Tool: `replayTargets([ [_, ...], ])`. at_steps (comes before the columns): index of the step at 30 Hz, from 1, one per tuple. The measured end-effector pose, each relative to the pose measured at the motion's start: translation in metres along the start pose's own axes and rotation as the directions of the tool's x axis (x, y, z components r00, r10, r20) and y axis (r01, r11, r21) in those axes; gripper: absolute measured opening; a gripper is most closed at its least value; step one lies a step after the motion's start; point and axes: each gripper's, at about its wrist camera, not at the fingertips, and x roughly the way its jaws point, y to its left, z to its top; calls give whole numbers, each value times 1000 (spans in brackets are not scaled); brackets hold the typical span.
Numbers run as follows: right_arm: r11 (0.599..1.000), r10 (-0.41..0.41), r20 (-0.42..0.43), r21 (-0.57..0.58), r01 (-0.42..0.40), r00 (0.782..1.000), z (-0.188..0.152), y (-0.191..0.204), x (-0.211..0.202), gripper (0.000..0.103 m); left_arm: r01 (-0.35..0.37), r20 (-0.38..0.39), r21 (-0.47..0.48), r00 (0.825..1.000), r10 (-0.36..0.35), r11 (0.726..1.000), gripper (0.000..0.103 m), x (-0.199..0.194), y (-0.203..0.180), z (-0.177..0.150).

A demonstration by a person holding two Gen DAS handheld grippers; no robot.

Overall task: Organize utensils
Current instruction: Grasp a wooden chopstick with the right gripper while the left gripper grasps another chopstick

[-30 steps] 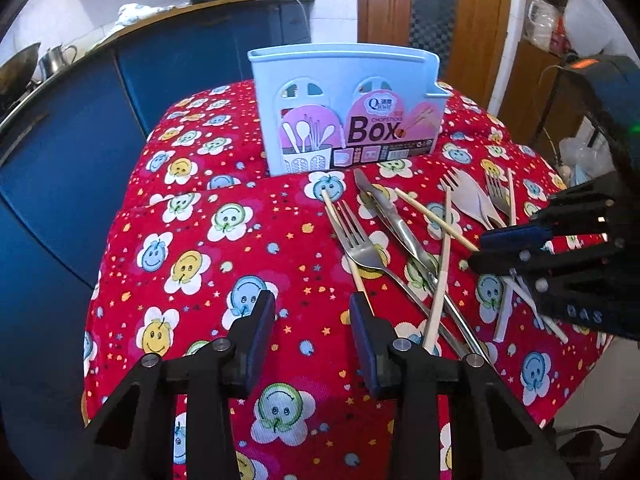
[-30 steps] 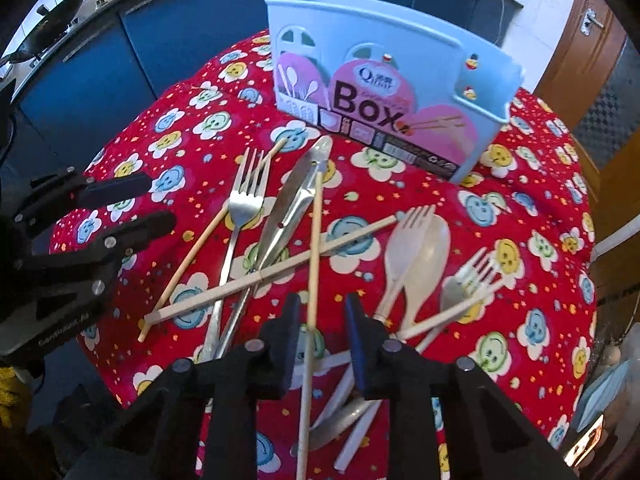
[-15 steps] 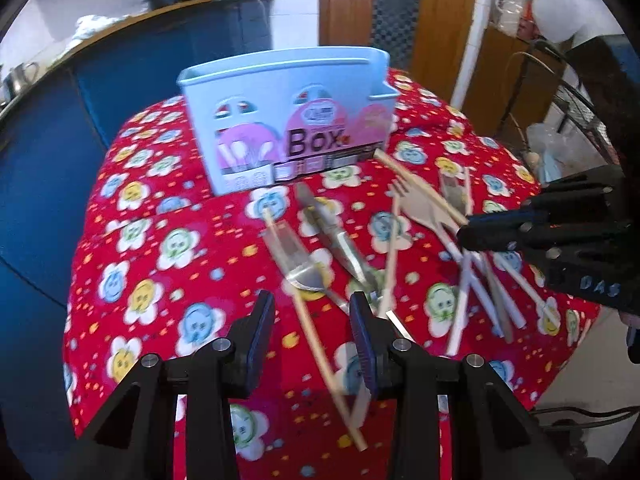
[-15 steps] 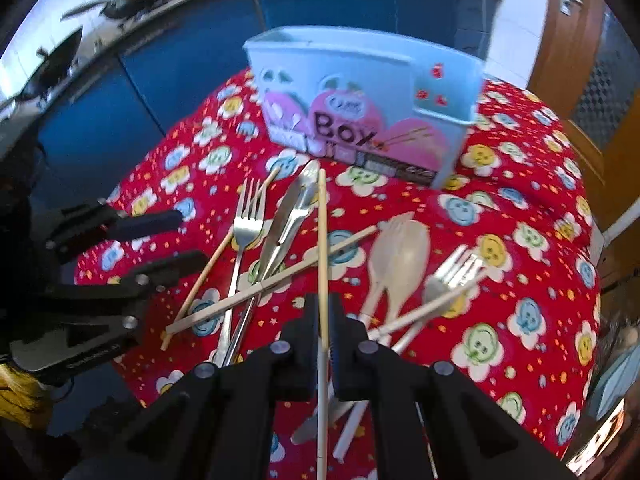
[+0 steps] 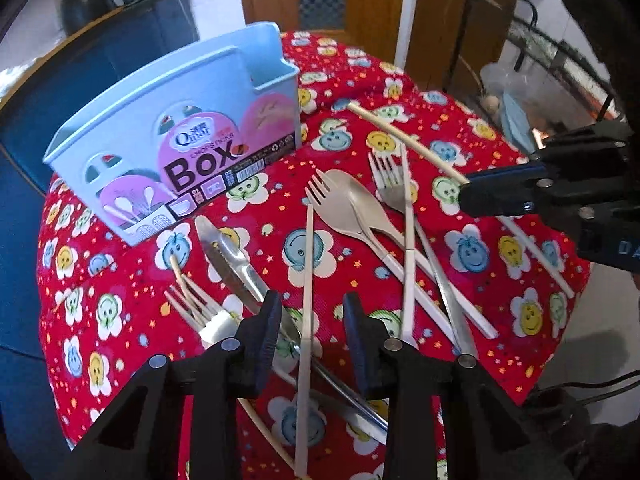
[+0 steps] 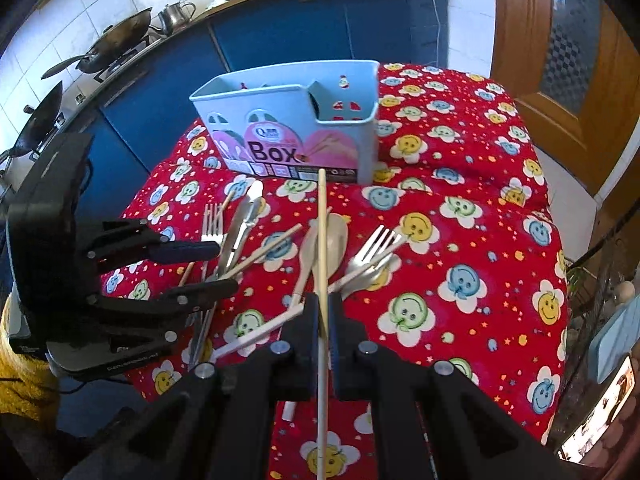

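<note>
The right gripper (image 6: 324, 312) was clamped on a pale wooden chopstick (image 6: 322, 248) aimed at the light-blue plastic utensil box (image 6: 288, 128). The left gripper (image 5: 310, 312), jaws closing, straddled a second cream chopstick (image 5: 306, 280) lying among forks on the red floral tablecloth (image 5: 460, 280).

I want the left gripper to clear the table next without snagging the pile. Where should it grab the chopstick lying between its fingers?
Probably mid-shaft, from straight above. The chopstick lies flat on the tablecloth and runs straight along the left gripper, whose jaws are closing around it without touching yet. Its near part crosses the knife, so lowering the fingers either side just beyond that crossing should pinch only the thin stick.
</note>
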Motion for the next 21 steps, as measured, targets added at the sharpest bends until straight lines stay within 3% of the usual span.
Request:
replayTargets([
  [9,1000,19,-38,26,-18,999,-1,-15,10,6,55,-86,0,995,-55,998,12,23,-1,9],
  [14,1000,13,-76,17,-12,997,-3,-16,20,6,70,-70,-26,995,-71,997,4,24,1,9],
  [21,1000,-27,-141,-16,25,990,-7,-14,35,6,98,-12,-117,995,-100,988,4,14,17,3],
])
